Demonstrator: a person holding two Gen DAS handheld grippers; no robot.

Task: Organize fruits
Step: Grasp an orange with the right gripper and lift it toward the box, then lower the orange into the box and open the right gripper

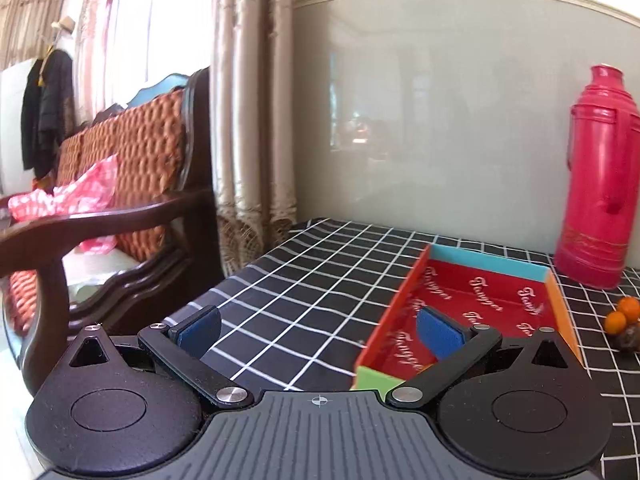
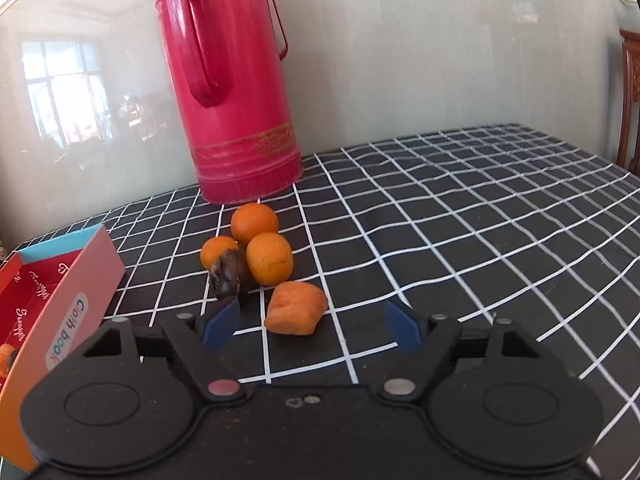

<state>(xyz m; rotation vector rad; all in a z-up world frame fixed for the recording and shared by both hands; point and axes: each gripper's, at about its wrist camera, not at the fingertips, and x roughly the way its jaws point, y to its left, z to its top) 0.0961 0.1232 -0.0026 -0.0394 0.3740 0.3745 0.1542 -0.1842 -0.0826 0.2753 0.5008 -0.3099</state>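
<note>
In the right wrist view, three round oranges (image 2: 269, 258) and a dark brown fruit (image 2: 229, 274) lie clustered on the checked tablecloth. An orange lumpy fruit (image 2: 295, 307) lies just in front of them. My right gripper (image 2: 310, 326) is open, its jaws apart on either side of the lumpy fruit and just short of it. A red-lined cardboard box (image 2: 72, 300) stands at the left, with an orange piece (image 2: 5, 358) inside. In the left wrist view, my left gripper (image 1: 318, 330) is open and empty at the box's (image 1: 472, 304) near left edge. The fruits (image 1: 622, 314) show at the far right.
A tall pink thermos (image 2: 232, 84) stands against the wall behind the fruits; it also shows in the left wrist view (image 1: 600, 176). The table (image 1: 300, 280) has a black-and-white checked cloth. A wooden armchair (image 1: 120, 208) with orange cushions and a curtain (image 1: 248, 92) stand beyond the table's left edge.
</note>
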